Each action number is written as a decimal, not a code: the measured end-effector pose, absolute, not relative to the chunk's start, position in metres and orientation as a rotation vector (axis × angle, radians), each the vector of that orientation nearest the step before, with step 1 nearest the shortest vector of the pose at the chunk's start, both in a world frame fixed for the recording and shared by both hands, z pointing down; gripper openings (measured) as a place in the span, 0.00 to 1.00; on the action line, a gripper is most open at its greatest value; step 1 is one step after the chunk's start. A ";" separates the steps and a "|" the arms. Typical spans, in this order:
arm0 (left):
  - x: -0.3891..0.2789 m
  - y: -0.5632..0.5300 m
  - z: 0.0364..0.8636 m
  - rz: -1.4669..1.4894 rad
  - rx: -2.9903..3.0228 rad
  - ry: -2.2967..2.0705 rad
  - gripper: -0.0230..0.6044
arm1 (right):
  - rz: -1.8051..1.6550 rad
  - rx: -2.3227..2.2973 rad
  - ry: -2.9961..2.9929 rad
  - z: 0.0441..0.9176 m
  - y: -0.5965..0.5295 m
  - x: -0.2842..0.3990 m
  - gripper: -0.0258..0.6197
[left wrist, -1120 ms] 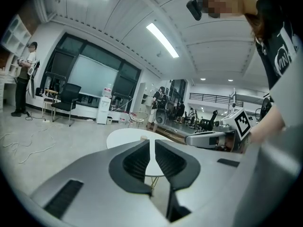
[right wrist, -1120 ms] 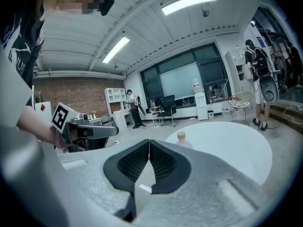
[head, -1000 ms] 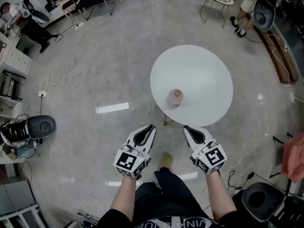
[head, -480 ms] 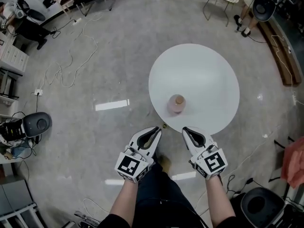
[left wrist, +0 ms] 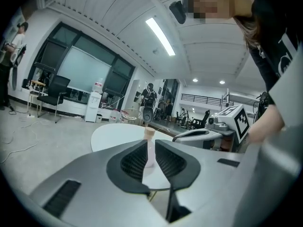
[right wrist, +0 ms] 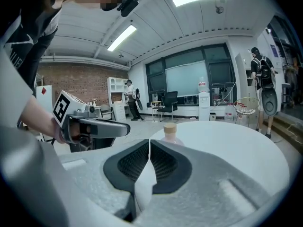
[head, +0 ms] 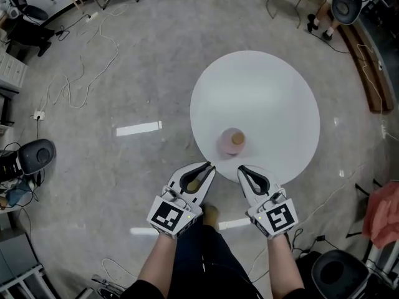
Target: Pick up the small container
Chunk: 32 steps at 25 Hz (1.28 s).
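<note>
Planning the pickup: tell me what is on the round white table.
Only a small pink container with a tan cap, near the close edge of the table. The right gripper hides a bit of that edge.

The small pale pink container [head: 232, 142] has a tan lid (cork-coloured). The round table [head: 268, 86] is plain white, the polished floor [head: 124, 73] mottled grey. The left gripper [head: 207, 166] and right gripper [head: 242, 168] are light grey with black ribbed pads and black-and-white square markers.

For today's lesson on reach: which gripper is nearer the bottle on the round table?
Right, narrowly. The right gripper sits almost straight below the bottle in the head view; the left gripper is off to its lower left. Neither touches it.
</note>
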State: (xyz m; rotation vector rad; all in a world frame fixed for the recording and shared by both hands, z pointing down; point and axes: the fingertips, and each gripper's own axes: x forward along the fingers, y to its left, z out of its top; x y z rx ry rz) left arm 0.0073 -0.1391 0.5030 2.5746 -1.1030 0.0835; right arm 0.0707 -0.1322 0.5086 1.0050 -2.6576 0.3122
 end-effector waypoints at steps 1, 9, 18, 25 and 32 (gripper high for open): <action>0.007 -0.142 0.505 0.087 2.577 -1.094 0.09 | 0.313 1.005 -2.654 0.510 -0.136 0.069 0.05; 0.018 -0.158 0.525 0.150 2.617 -1.044 0.10 | 0.274 1.037 -2.595 0.517 -0.164 0.074 0.09; 0.019 -0.169 0.539 0.229 2.670 -1.004 0.10 | 0.308 1.080 -2.627 0.525 -0.191 0.066 0.23; 0.020 -0.178 0.539 0.209 2.688 -0.985 0.10 | 0.308 1.108 -2.641 0.527 -0.210 0.060 0.30; 0.022 -0.185 0.543 0.248 2.721 -0.954 0.10 | 0.283 1.099 -2.648 0.531 -0.222 0.049 0.31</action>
